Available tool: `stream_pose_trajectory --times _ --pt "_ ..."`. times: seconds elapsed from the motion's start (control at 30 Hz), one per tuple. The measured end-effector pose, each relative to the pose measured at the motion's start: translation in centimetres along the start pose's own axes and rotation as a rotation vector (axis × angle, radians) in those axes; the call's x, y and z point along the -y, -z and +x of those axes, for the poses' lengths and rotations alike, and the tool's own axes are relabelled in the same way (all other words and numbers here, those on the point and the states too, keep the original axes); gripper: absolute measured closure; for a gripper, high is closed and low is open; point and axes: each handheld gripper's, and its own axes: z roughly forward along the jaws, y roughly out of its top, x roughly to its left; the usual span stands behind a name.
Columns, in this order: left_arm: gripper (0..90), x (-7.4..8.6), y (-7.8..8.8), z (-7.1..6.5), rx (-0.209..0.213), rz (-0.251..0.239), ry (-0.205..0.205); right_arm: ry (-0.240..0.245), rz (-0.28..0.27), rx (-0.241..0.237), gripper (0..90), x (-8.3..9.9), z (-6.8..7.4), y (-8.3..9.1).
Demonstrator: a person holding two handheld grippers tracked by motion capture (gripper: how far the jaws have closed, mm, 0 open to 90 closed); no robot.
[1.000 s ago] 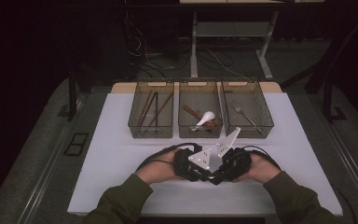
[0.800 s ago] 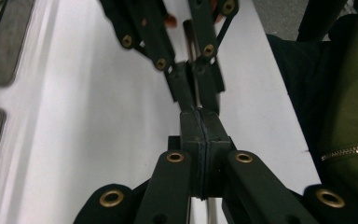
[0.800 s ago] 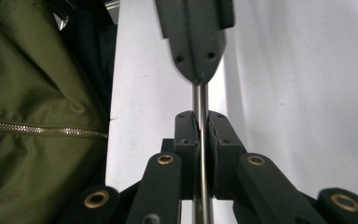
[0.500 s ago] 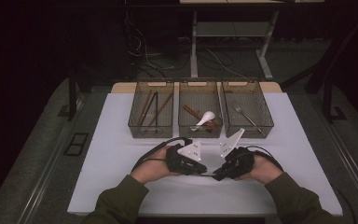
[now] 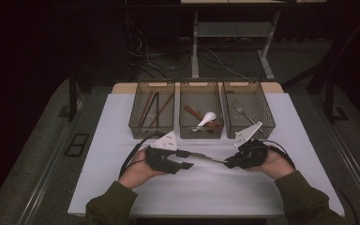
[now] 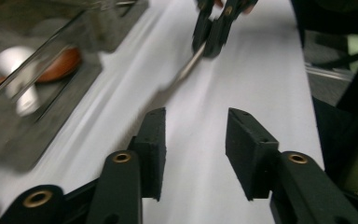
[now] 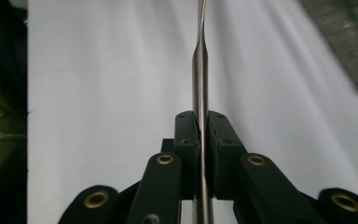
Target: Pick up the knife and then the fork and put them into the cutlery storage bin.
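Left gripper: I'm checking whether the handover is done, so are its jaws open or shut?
Open. The left gripper has just been opening; nothing sits between its pads. The metal utensil is clamped in the right gripper.

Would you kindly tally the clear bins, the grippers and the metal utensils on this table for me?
Clear bins: 3
Grippers, left gripper and right gripper: 2
Metal utensils, fork in the right-hand bin and held utensil: 2
Total: 7

Three bins (image 5: 201,84) are set side by side at the far edge of the table (image 5: 103,154). A metal utensil (image 5: 206,158) is held near them, between the left gripper (image 5: 183,159) and the right gripper (image 5: 230,162).
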Motion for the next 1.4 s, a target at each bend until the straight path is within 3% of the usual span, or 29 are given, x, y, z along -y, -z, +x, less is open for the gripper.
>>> stream_pose_trajectory --times 0.2,0.33,0.47,0.7,0.9,1.03,1.17,1.4 --pt "46.4 2.7 2.0 0.3 -0.075 -0.008 0.08 -0.05 -0.058 0.067 83.1 0.5 -1.1 2.4" --pt "39.3 4.7 3.0 0.4 -0.131 -0.021 0.137 -0.123 -0.109 0.111 83.1 0.7 -1.9 4.0" --pt "30.9 6.5 3.7 0.3 -0.185 -0.028 0.196 -0.155 -0.142 0.177 83.1 1.0 -3.1 5.6" --pt "18.0 8.5 4.3 0.0 -0.235 -0.05 0.261 -0.245 -0.198 0.29 83.1 1.4 -5.3 8.0" --pt "6.0 9.3 4.3 -0.1 -0.27 -0.04 0.278 -0.331 -0.167 0.412 83.1 1.5 -7.6 8.6" --pt "0.0 9.3 4.2 -0.1 -0.269 -0.043 0.268 -0.389 -0.141 0.474 83.1 1.5 -9.3 8.3" --pt "0.0 9.3 4.0 -0.1 -0.262 -0.028 0.261 -0.449 -0.127 0.504 83.1 1.6 -10.8 7.8" --pt "0.0 9.4 3.8 -0.1 -0.255 -0.007 0.251 -0.528 -0.076 0.514 83.0 1.2 -12.9 6.0"
